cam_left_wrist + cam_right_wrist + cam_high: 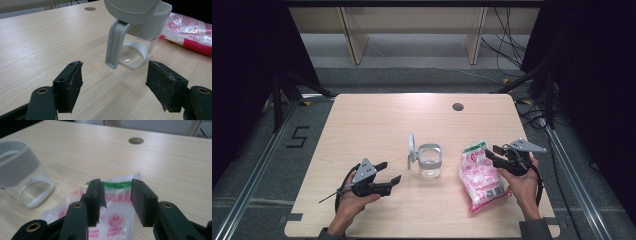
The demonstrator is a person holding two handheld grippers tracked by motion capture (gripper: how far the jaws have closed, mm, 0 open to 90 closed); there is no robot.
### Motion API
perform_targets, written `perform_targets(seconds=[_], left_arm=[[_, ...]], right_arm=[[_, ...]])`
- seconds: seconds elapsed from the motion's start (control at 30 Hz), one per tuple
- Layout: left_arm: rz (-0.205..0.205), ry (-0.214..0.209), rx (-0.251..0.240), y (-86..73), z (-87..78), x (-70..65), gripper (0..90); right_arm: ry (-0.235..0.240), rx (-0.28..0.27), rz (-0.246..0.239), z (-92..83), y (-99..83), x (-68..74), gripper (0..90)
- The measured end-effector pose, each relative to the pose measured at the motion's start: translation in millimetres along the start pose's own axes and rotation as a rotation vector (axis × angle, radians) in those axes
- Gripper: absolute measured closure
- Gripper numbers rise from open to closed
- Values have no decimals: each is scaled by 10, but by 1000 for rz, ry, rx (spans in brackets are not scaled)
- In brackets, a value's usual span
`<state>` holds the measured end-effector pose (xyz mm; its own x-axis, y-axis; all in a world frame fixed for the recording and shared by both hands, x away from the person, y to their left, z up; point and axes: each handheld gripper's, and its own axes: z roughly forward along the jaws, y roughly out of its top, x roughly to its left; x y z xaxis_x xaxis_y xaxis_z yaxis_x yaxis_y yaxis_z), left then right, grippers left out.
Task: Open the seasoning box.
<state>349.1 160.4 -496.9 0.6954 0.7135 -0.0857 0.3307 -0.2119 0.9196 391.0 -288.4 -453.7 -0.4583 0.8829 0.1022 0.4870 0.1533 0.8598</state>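
Two grippers stood parted and empty: the left gripper (391, 172) faced the clear lidded container (429, 160) mid-table, the right gripper (493, 151) hovered over the pink-printed plastic bag (479, 176) beside it. Best was to pinch the bag's top edge squarely.

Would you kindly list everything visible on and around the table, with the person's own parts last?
Jar: one, clear with a grey collar and open grey lid, table centre.
Bag: one, white and pink plastic with a green strip, right of the jar, lying flat.
Table: one, light wood, with a round cable hole near the far edge.
Cables: several, black, on the floor beyond the table.
Left gripper: one, black, jaws open, left of the jar.
Right gripper: one, black, jaws open over the bag's top end.
Hands: two, at the near edge.
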Motion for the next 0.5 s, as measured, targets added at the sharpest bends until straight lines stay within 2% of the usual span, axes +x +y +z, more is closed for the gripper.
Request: perform_targets(seconds=[0.03, 0.07, 0.1, 0.13, 0.17, 0.2, 0.23, 0.3, 0.33, 0.37, 0.4, 0.43, 0.5], left_arm=[[4, 1, 4, -3, 3, 6, 280], [5, 9, 9, -1, -4, 2, 279], [3, 4, 7, 0, 0, 4, 280], [-1, 1, 4, 1, 3, 4, 280], [3, 2, 4, 1, 3, 1, 279], [4, 6, 9, 0, 2, -3, 279], [-2, 6, 7, -4, 9, -7, 279], [-8, 2, 2, -9, 22, -10, 278], [0, 1, 10, -8, 19, -6, 277], [4, 4, 15, -8, 16, -9, 277], [10, 5, 19, -12, 19, -7, 276], [6, 5, 19, -17, 24, -10, 275], [-3, 6, 16, -22, 39, -16, 274]], right_arm=[[-2, 9, -20, 16, -12, -44, 604], [-12, 24, -17, 24, -33, -69, 601], [-10, 49, 23, 34, -51, -49, 596], [-4, 59, 35, 45, -57, -43, 595], [-26, 62, 4, 67, -74, -61, 600], [-29, 64, -26, 84, -79, -91, 603], [-31, 87, -3, 80, -88, -72, 604], [-35, 87, -18, 109, -100, -117, 608], [-26, 108, -13, 106, -105, -133, 608], [-22, 102, 0, 115, -121, -150, 608], [-12, 102, 45, 116, -131, -142, 608], [3, 91, 39, 125, -139, -190, 612], [-10, 88, 48, 147, -154, -206, 614]])
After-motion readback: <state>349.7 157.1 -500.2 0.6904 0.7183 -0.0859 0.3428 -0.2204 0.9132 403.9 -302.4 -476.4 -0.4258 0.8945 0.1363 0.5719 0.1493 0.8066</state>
